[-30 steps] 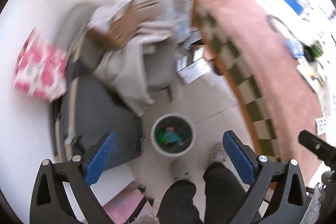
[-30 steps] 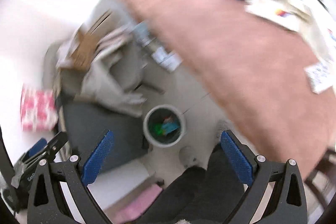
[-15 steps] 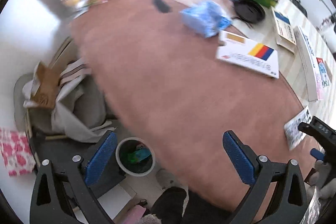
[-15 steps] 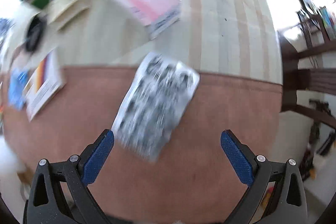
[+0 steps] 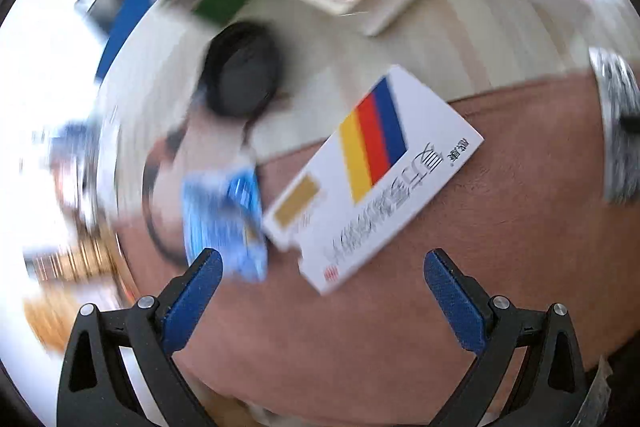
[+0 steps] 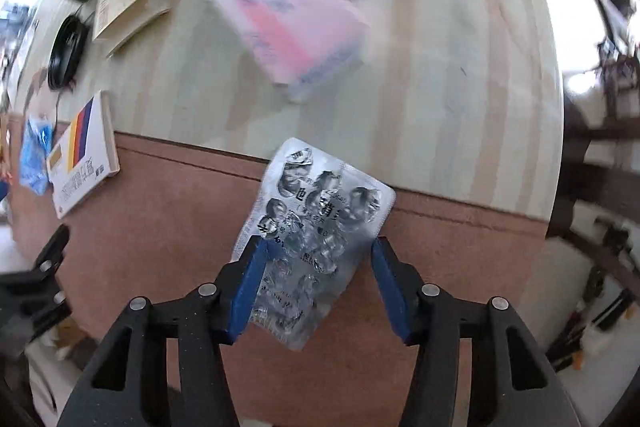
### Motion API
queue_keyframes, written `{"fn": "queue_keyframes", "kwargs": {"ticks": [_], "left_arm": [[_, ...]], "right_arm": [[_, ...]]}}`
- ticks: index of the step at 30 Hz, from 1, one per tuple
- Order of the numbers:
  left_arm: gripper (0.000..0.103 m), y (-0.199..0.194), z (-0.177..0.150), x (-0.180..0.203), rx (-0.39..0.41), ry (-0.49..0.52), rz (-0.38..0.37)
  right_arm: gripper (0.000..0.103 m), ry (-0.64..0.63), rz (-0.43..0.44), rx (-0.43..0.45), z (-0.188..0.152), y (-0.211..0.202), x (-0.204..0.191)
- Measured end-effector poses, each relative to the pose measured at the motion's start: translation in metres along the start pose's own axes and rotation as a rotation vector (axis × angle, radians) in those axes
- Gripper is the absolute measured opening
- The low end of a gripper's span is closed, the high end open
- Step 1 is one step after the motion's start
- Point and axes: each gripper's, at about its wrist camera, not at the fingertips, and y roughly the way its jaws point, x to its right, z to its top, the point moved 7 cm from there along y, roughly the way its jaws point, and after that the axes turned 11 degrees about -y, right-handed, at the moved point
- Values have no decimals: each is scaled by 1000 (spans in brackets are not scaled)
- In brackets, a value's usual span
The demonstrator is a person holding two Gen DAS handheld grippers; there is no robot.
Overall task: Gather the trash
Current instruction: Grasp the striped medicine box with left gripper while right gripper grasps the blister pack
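— Silver foil, crinkled and shiny: that was the blister pack (image 6: 316, 227), printed with dark characters, its pockets crushed and dented. Where did it lie?

— Flat on the brown mat (image 6: 168, 211), its top corner reaching over the mat's edge onto the pale striped table (image 6: 440, 87). The right gripper (image 6: 318, 279) pointed down over it, its blue pads (image 6: 250, 287) closing, the pack's lower half between them. The left pad overlapped the foil's edge; the right pad sat just beside the other edge, and I could not tell whether it touched.

— And around it?

— At nine o'clock from the pack, a white box with yellow, red and blue stripes (image 6: 82, 163), with a crumpled blue wrapper (image 6: 34, 155) beside it. At twelve o'clock, a pink and white box (image 6: 280, 11), blurred.

— The left gripper?

— The left gripper (image 5: 320, 303) hung above the mat with its fingers spread wide, nothing between them; the striped box and blue wrapper lay just beyond the tips, at twelve and eleven o'clock.
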Motion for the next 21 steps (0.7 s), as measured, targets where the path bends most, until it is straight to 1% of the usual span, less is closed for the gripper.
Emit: {"fn": "queue_keyframes", "kwargs": {"ticks": [1,2,3,4,5,8,9,11,13,15,16,17,18,20,21], "left_arm": [[103,4,5,2,-2,44,-3],[103,8,12,6,-2,100,-14],[103,11,14,8,-6,130,-16],[103,13,18,11,-11,164,-21],[103,15,24,15,-11,211,-31],[103,24,33,23,-24,305,-56],[103,26,31,26,-27,328,-63],[103,28,34,29,-40,354,-112],[103,32,38,25,-68,336,-170],[101,35,40,21,-81,301,-235],[93,35,40,19,-85,283,-265],[83,33,39,19,-99,258,-312],[83,33,39,16,-108,220,-334],[83,34,37,14,-108,170,-338],[83,33,35,14,-114,130,-359]], "right_arm": [[63,-1,16,-16,-2,1,6],[66,4,17,-23,-5,1,17],[70,16,22,-24,-7,0,24],[72,22,30,-25,-10,0,30],[72,40,37,-27,-13,0,36],[72,82,61,-31,-15,-2,57],[72,91,64,-31,-17,-2,69],[73,112,80,-28,-18,-3,80],[73,120,82,-27,-15,-4,84],[73,130,84,-22,-11,-6,90],[73,136,87,-19,-2,-6,85],[73,141,91,-15,4,-8,80],[73,144,92,-9,3,-10,82],[73,143,91,3,4,-16,78],[73,139,88,7,4,-17,77]]}}
